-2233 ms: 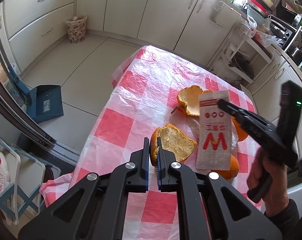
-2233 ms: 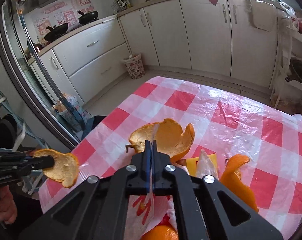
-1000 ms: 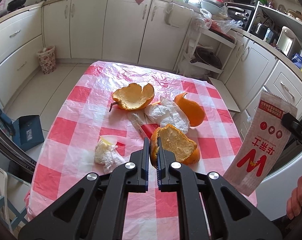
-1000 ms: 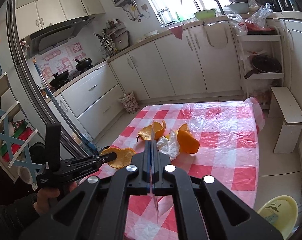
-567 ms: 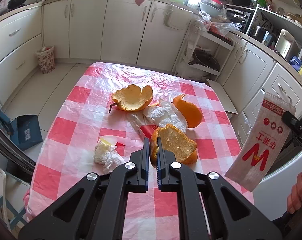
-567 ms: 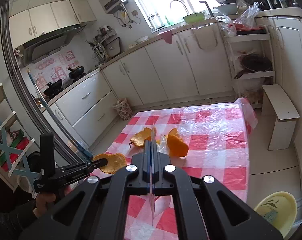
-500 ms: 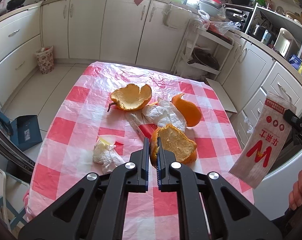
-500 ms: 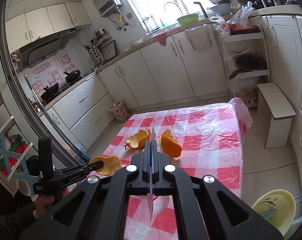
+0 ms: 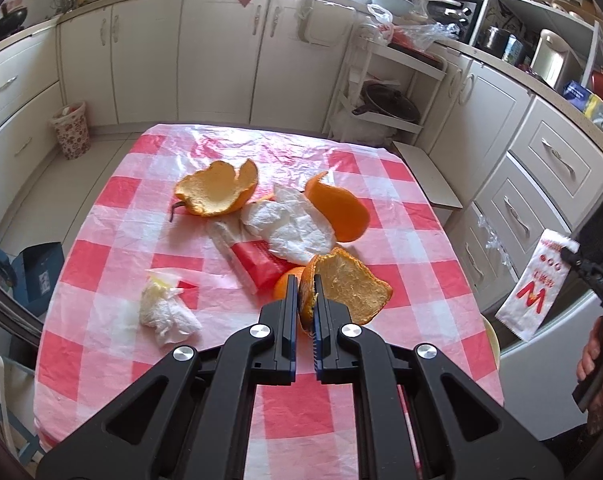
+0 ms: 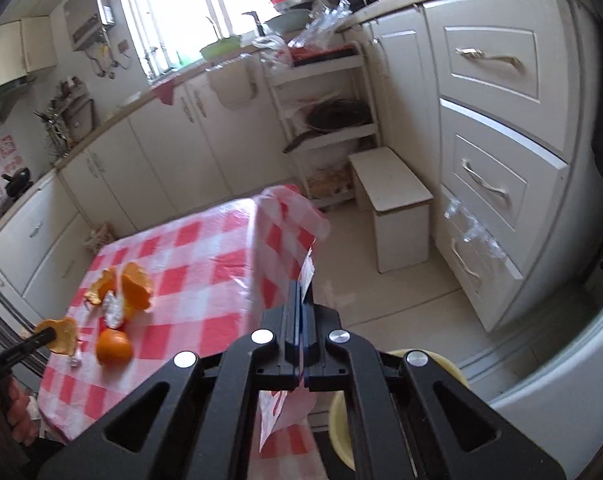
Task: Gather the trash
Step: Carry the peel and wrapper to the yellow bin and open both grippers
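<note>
My left gripper (image 9: pixel 305 292) is shut on an orange peel piece (image 9: pixel 347 286), held above the red-checked table (image 9: pixel 113 200). My right gripper (image 10: pixel 301 296) is shut on a white paper wrapper (image 10: pixel 307 270) with a red W, held off the table's right side; the wrapper also shows in the left wrist view (image 9: pixel 535 286). The wrapper hangs over a yellow bin (image 10: pixel 441 364) on the floor. On the table lie another large peel (image 9: pixel 217 194), an orange peel curl (image 9: pixel 341 212), crumpled white tissue (image 9: pixel 289 226), a red packet (image 9: pixel 261 264) and a small tissue wad (image 9: pixel 163 312).
White kitchen cabinets (image 9: pixel 217 56) run around the room. A white step stool (image 10: pixel 393 212) and an open shelf rack (image 10: pixel 329 120) stand beyond the table. A patterned waste basket (image 9: pixel 71 130) stands on the floor at the far left, and a blue dustpan (image 9: pixel 41 268) beside the table.
My right gripper has swung right and down with the wrapper, off the table's edge and over the yellow bin. My left gripper still holds its peel over the table, almost unmoved.
</note>
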The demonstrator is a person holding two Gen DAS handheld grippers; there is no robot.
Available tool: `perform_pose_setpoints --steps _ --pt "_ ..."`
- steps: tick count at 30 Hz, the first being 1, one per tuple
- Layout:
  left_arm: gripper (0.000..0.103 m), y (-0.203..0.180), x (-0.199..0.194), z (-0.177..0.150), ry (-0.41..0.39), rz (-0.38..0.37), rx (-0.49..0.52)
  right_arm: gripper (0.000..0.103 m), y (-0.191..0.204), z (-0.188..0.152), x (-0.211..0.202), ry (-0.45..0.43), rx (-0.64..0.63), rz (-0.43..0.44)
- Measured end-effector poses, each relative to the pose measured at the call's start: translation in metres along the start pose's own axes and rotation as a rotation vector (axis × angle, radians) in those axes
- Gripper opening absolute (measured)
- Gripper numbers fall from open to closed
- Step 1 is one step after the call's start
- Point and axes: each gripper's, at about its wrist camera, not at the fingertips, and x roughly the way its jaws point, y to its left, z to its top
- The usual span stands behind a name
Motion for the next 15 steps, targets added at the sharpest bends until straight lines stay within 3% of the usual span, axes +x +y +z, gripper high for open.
perform_pose_setpoints --steps 4,6,7,8,9,11,15 --pt "0.006 -0.022 0.002 -0.003 -0.005 -0.04 0.051 0.001 -0.02 -0.022 0.04 0.132 -0.004 -0.139" --pt "0.006 -0.035 0.003 -0.005 -0.002 -0.062 0.078 0.002 -0.031 -0.037 0.07 0.271 0.004 -0.188" --pt "0.006 -0.042 0.004 -0.006 0.005 -0.076 0.088 0.01 -0.039 -0.046 0.082 0.329 0.034 -0.205" --pt "0.006 -0.049 0.005 -0.008 0.011 -0.086 0.092 0.031 -0.048 -0.052 0.085 0.348 0.07 -0.215" --pt "0.006 -0.057 0.004 -0.01 0.017 -0.099 0.1 0.039 -0.054 -0.054 0.084 0.346 0.103 -0.219" --pt "0.006 -0.076 0.003 -0.015 0.028 -0.126 0.125 0.042 -0.06 -0.046 0.068 0.305 0.154 -0.192" --pt "0.006 -0.124 0.008 -0.032 0.072 -0.191 0.168 0.055 -0.046 -0.017 0.013 0.134 0.201 -0.065"
